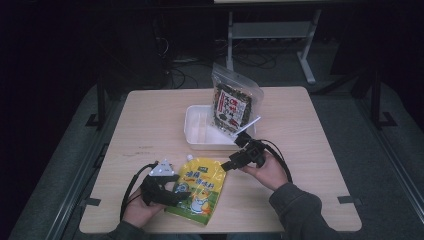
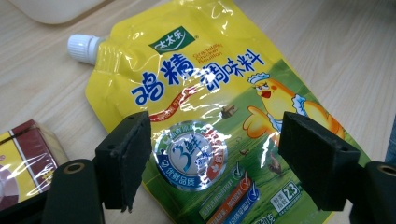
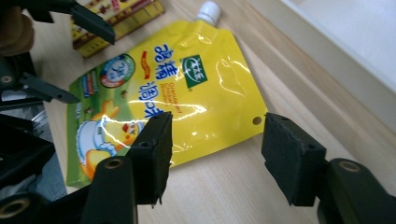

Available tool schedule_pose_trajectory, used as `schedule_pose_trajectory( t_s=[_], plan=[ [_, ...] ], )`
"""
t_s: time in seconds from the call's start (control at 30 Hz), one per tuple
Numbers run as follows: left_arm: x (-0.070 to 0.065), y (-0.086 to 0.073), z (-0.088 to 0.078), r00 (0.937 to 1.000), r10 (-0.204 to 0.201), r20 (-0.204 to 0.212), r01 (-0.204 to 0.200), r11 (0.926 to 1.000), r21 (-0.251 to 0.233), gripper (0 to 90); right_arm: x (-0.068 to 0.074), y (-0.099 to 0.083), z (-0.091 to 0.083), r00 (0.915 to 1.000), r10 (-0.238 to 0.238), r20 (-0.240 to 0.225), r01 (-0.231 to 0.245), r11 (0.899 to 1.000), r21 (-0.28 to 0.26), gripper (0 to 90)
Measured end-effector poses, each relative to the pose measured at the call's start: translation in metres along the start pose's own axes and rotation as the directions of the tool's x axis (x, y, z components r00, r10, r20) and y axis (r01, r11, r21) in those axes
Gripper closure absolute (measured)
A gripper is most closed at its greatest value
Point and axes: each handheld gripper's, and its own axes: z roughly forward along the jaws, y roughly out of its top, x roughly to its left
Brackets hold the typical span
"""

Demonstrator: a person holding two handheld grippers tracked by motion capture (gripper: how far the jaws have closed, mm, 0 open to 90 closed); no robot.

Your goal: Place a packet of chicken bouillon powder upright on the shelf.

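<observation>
A yellow spouted pouch [image 1: 200, 190] with a cartoon chick lies flat on the table's near side, its white cap [image 2: 83, 47] pointing toward the tray. My left gripper [image 1: 170, 192] hovers at the pouch's left edge. In the left gripper view its jaws [image 2: 215, 158] stand wide apart over the pouch [image 2: 210, 116], not pressing it. My right gripper [image 1: 227, 166] sits at the pouch's upper right corner. In the right gripper view its jaws [image 3: 217, 149] are open, with the pouch's [image 3: 177, 93] punched corner just ahead between them.
A white tray [image 1: 200, 135] stands mid-table with a clear bag of seaweed snack [image 1: 232, 105] leaning in its right end. A red and yellow box [image 2: 23, 158] lies beside the pouch under the left gripper. The tray's wall [image 3: 336, 46] runs close to the right gripper.
</observation>
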Motion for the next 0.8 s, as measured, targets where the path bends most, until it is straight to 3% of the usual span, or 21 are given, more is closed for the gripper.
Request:
schedule_pose_trajectory(
  t_s=[0.2, 0.47, 0.6, 0.7, 0.8],
  plan=[
    [0.0, -0.001, 0.001, 0.9999, 0.009, 0.005, -0.009, 0.9997, 0.021, 30.2, -0.013, 0.004, 0.019, 0.9977, 0.067, 0.007, -0.067, 0.995, 0.069, 46.7],
    [0.001, -0.002, 0.005, 1.0, 0.004, 0.008, -0.005, 0.9989, 0.046, 30.3, -0.024, 0.009, 0.035, 0.996, 0.086, 0.023, -0.089, 0.99, 0.113, 46.9],
    [0.002, -0.002, 0.006, 0.9999, -0.004, 0.011, 0.003, 0.9985, 0.055, 30.1, -0.03, 0.009, 0.041, 0.9937, 0.112, 0.003, -0.112, 0.986, 0.127, 51.5],
    [0.002, -0.003, 0.007, 0.9999, -0.002, 0.011, 0.002, 0.9983, 0.059, 29.3, -0.034, 0.009, 0.043, 0.9883, 0.146, -0.043, -0.14, 0.982, 0.127, 58.0],
    [0.002, -0.003, 0.007, 0.9999, -0.002, 0.012, 0.002, 0.9982, 0.06, 29.0, -0.034, 0.009, 0.044, 0.9876, 0.148, -0.052, -0.14, 0.982, 0.128, 59.7]
  ],
)
